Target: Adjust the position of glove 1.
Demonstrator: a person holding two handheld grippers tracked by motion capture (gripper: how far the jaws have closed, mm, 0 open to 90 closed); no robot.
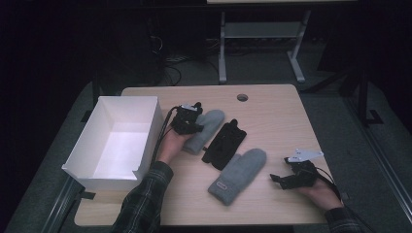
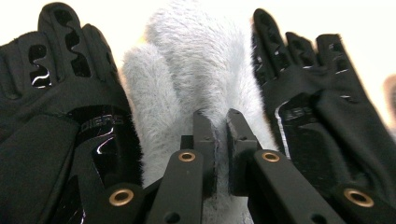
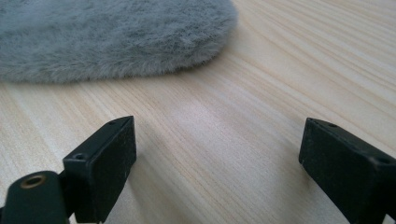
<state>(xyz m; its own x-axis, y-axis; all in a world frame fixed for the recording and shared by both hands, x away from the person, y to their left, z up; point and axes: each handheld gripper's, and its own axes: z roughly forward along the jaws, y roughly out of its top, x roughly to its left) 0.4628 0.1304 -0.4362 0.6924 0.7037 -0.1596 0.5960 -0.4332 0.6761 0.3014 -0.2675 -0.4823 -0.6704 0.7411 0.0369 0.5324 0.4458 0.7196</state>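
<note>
Left of my table [image 1: 272, 104] sits 1 white box [image 1: 92, 141]; 1 black glove [image 1: 224, 143] lies mid-table, 1 grey mitten [image 1: 238, 174] nearer me.

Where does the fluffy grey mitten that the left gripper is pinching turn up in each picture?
High view: grey mitten left of centre, beside the white box.
Left gripper view: centre, pinched between the jaws.
Right gripper view: a different grey mitten, top left.
Shared landmark: black glove.
</note>
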